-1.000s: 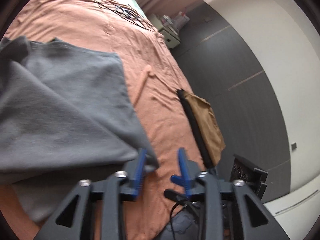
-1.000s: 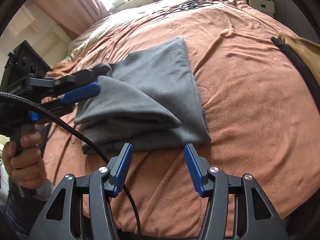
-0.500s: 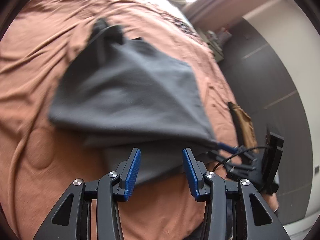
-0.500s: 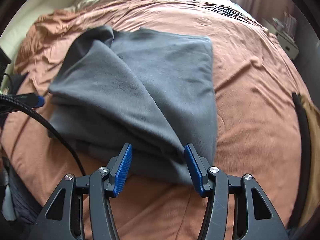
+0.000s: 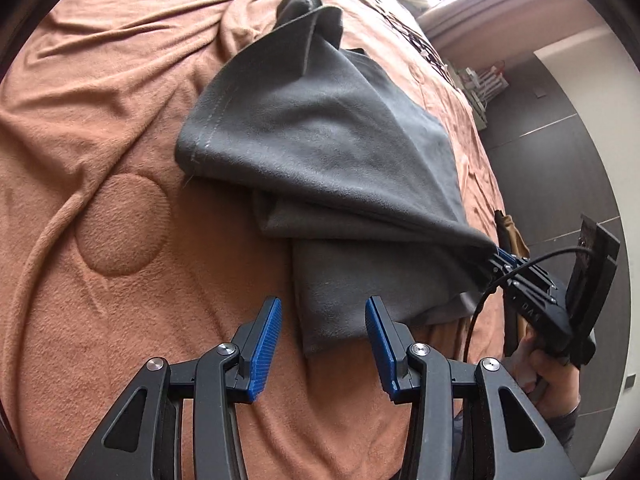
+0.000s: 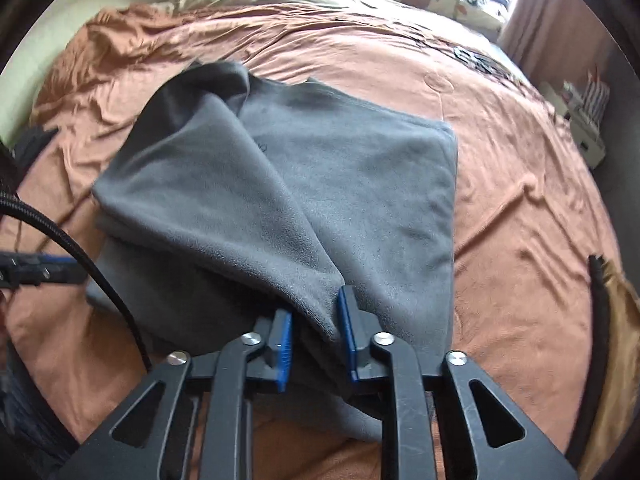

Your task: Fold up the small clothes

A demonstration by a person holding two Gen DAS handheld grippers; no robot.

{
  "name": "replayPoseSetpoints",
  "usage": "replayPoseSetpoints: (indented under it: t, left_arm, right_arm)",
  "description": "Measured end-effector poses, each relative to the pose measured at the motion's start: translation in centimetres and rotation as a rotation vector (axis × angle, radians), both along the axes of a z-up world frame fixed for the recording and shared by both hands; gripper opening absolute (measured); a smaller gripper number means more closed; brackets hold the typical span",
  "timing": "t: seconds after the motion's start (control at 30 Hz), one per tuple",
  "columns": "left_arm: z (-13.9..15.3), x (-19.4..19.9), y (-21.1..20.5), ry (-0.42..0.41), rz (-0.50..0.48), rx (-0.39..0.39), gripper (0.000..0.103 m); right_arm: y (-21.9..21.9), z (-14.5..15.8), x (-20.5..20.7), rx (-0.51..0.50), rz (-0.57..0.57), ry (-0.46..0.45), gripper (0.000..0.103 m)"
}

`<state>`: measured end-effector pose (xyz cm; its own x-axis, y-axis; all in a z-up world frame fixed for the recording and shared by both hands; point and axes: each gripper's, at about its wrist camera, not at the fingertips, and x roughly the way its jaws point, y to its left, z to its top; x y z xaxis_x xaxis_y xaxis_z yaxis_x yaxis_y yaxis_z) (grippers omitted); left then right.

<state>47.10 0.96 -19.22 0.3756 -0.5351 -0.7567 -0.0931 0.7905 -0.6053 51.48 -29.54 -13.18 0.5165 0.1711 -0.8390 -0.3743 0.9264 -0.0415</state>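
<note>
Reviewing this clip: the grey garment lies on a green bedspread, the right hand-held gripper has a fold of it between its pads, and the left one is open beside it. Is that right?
Not quite. The bedspread is orange-brown, not green, as the right wrist view shows. The rest holds: the right hand-held gripper is closing on a fold of the grey garment, and the left hand-held gripper stands open at its edge.

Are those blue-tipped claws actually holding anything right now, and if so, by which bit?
The right gripper is closing on a bunched corner of the grey garment. The left gripper holds nothing; its jaws stand open over the garment's near edge.
</note>
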Motion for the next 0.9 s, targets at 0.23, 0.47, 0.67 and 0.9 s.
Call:
replayPoseSetpoints:
  t: [0.23,0.47,0.67,0.9]
  left_arm:
    - [-0.3,0.4,-1.3,0.005,-0.023,0.008,0.045]
    - [-0.9,0.9,-1.8,0.013,-0.032,0.044,0.045]
    - [-1.2,1.0,-2.1,0.024,-0.038,0.049,0.045]
    - [-0.4,1.1,-2.2,0.016,-0.036,0.058,0.045]
  right_arm:
    - [-4.8,1.0,-0.9,0.199,-0.125,0.057,0.007]
    - [-7.7,1.5,-2.3,0.247,-0.183,0.068,0.007]
    - [-10.3,0.5,-1.8,0.283,-0.256,0.086,0.006]
    - [-12.1,0.0,-1.3,0.236,-0.352,0.064,0.0]
